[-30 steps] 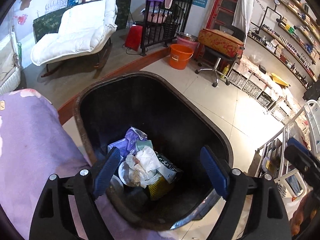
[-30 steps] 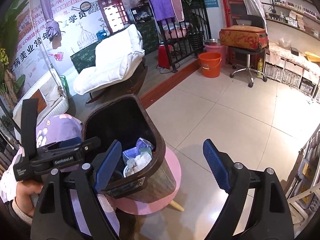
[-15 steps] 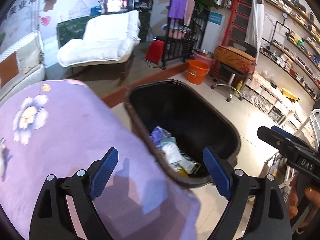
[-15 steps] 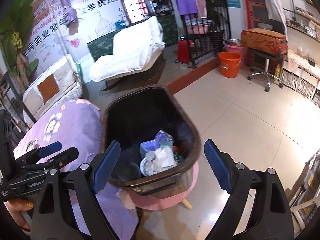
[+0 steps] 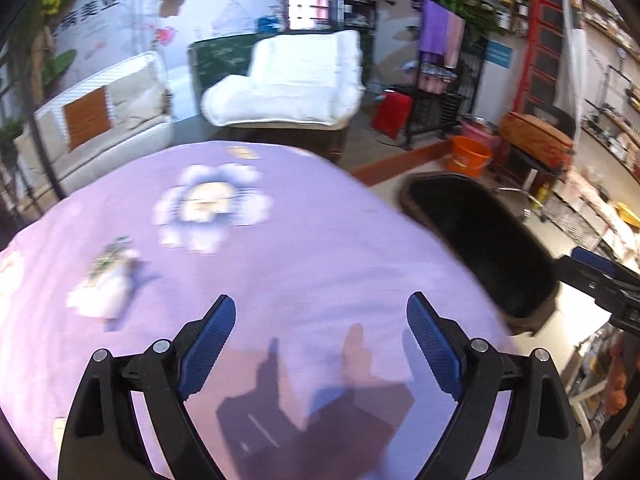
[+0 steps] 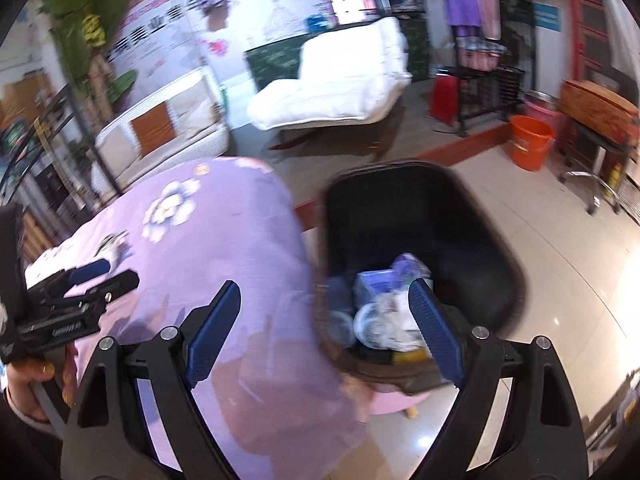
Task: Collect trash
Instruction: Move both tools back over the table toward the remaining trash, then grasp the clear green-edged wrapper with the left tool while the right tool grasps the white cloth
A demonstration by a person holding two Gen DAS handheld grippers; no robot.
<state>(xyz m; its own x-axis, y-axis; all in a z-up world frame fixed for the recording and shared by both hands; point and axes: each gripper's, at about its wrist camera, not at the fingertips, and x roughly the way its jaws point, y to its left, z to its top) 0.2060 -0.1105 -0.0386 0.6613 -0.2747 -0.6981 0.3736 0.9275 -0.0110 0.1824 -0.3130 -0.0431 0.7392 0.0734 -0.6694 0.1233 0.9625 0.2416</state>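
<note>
Right wrist view is showing the trash sitting in the bottom of the black bin, around 5 o'clock from frame centre: blurry paper, a white round lid-looking thing and some purple wrappers. One more scrap is lying on the purple cloth at about 9 o'clock in the left wrist view, looking like crumpled white tissue, too smeared to call. The bin is standing right against the cloth's edge, at 3 o'clock from it. Left gripper is hanging over bare cloth with jaws wide apart and nothing between them. Right gripper is spread wide too, gripping nothing, straddling the cloth edge and the bin rim. A hand is holding the left tool at 8 o'clock.
</note>
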